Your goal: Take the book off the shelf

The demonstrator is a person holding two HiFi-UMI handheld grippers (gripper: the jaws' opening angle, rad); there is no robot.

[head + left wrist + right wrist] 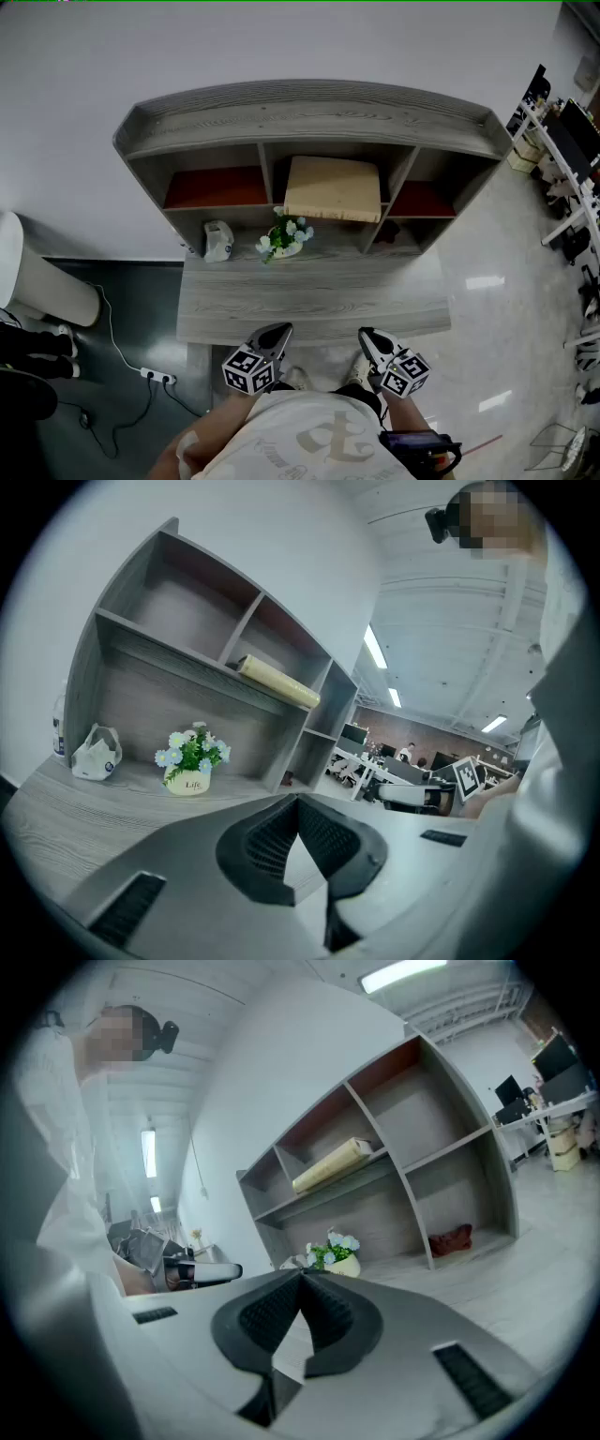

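Book (333, 187) and shelf (309, 111), read from the person outward. Nearest, in front of the shelf's desk board (309, 302), the left gripper (273, 335) and right gripper (369, 338) hover side by side, each with its jaws pressed together and nothing between them. On the board at the shelf's foot stand a small pot of flowers (284, 238) and, just left of it, a white pouch (217, 242). A red item (452, 1239), possibly cloth, sits in the shelf's lower right compartment. Farthest, the tan book lies flat in the shelf's upper middle compartment, well apart from both grippers.
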